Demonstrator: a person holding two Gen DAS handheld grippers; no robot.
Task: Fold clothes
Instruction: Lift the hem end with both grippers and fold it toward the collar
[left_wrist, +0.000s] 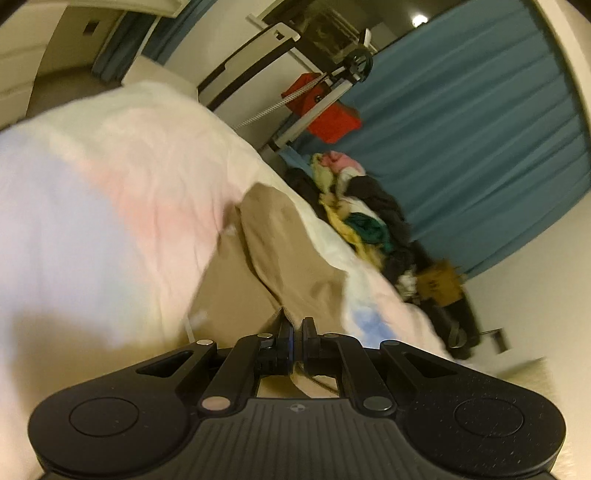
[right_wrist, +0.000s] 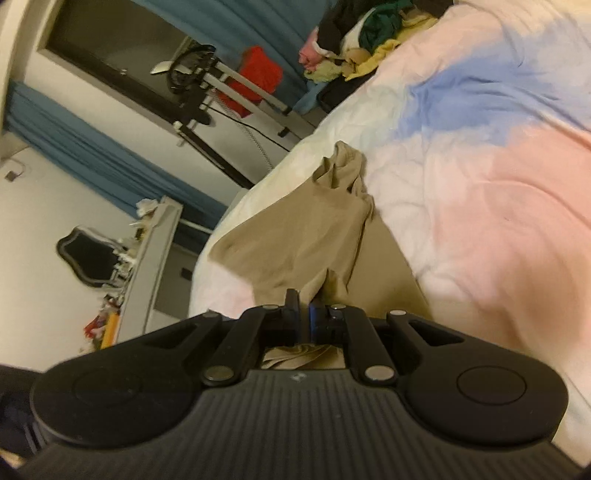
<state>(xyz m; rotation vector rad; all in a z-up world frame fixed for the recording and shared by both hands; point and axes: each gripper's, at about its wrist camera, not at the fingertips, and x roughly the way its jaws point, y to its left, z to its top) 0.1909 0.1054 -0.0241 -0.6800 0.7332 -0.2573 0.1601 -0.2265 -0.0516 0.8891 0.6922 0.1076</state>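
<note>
A tan garment (left_wrist: 280, 251) lies stretched over a bed with a pastel pink, blue and white cover (left_wrist: 122, 177). My left gripper (left_wrist: 294, 326) is shut on the near edge of the tan garment, whose cloth runs away from its jaws. In the right wrist view the same tan garment (right_wrist: 295, 236) spreads ahead, bunched at its far end. My right gripper (right_wrist: 303, 304) is shut on a fold of that garment, and more tan cloth shows under its jaws. Both views are tilted and blurred.
A heap of mixed clothes (left_wrist: 362, 206) sits at the far end of the bed, seen too as clothes heap (right_wrist: 354, 40). Blue curtains (left_wrist: 472, 122) hang behind. A stand with a red item (left_wrist: 325, 107) is beside the bed. A white shelf (right_wrist: 147, 258) with clutter stands left.
</note>
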